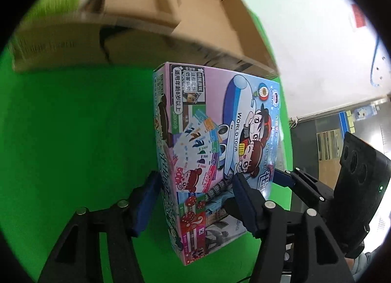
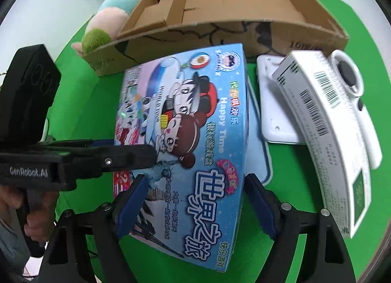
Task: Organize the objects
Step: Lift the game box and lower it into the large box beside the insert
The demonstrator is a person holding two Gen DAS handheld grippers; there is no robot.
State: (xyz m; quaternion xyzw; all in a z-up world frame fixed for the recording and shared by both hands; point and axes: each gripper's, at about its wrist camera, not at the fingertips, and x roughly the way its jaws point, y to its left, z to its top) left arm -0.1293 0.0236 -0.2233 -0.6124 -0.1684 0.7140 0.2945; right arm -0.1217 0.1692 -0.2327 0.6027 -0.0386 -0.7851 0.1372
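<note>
Left tongs point(image 1: 195, 200) grip the game box point(image 1: 215, 136); right tongs point(image 2: 195, 200) seemingly straddle it unclamped.

I am seeing the game box point(image 2: 193, 151) sitting at the middle of the cloth point(image 2: 80, 102), standing on edge between the right gripper's point(image 2: 195, 204) pads. The left gripper point(image 2: 136, 156) is reaching in from nine o'clock, one finger lying over the box's face. The carton point(image 2: 220, 14) is lying behind, at twelve o'clock, touching or nearly touching the game box. A plush toy point(image 2: 110, 19) is lying at eleven, left of the carton. At two o'clock a white device point(image 2: 276, 102) is lying flat, with a label box point(image 2: 325, 136) resting over its right side.
</note>
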